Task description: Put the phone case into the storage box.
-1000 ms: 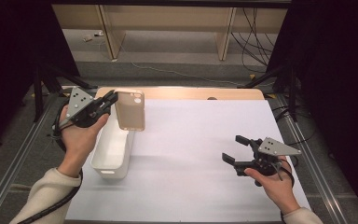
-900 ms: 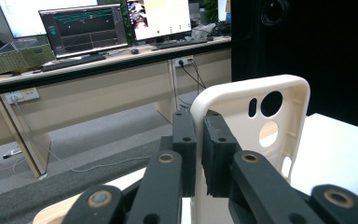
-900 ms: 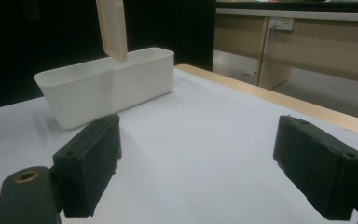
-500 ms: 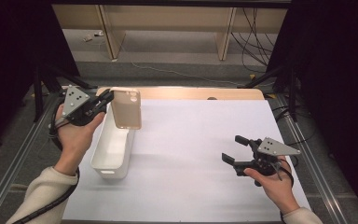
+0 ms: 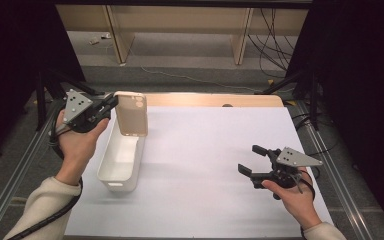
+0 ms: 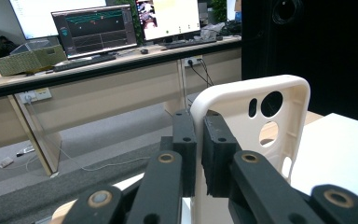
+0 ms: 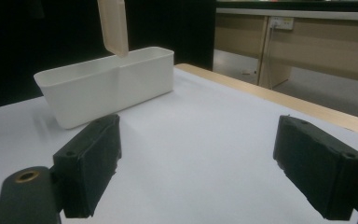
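I'd swung the left gripper (image 5: 111,102), clamped on the beige plastic phone case (image 5: 131,114), leftward over the white rectangular bin (image 5: 121,159) at the bench's left edge (right gripper (image 5: 253,161) gaped empty), ready to drop.

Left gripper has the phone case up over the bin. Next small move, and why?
Probably lower it straight down, then open. The left gripper is shut on the edge of the phone case, which hangs upright above the far end of the white bin, not yet inside. The right gripper rests open and apart on the table.
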A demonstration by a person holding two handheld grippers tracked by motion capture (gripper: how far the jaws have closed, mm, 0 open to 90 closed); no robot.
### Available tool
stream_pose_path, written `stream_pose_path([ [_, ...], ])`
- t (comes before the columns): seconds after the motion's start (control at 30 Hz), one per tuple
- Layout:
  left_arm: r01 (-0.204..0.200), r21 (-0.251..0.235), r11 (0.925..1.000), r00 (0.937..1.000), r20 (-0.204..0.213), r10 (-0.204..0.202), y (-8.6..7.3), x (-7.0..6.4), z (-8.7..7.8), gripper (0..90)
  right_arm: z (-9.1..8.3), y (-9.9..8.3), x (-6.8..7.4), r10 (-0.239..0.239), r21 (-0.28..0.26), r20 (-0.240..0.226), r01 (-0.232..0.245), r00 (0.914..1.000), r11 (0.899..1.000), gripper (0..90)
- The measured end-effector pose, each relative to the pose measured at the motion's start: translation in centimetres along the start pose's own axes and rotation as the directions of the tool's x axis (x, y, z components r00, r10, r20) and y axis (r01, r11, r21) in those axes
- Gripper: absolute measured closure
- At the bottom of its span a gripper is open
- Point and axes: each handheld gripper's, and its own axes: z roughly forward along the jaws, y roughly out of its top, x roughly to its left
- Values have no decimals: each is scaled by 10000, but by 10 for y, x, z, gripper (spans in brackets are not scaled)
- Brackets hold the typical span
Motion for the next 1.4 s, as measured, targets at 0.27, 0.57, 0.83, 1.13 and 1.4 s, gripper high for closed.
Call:
stream_pose_path([
  [0.27,-111,-23,9999,9999,-97,111,1,4,2,843,0,0,0,29,-55,-76,-29,10000,10000,162],
  [0.57,-177,-4,9998,9997,-196,177,2,8,6,843,0,0,0,17,-19,1,-17,10000,10000,162],
  [0.83,-208,61,9998,9994,-269,209,1,12,9,843,0,0,0,21,-22,-11,-21,10000,10000,162],
  [1.13,-244,92,9997,9991,-331,247,0,16,12,843,0,0,0,7,52,9,-7,10000,10000,162],
  [1.4,-247,106,9996,9989,-393,251,-1,19,15,843,0,0,0,8,55,6,-8,10000,10000,162],
])
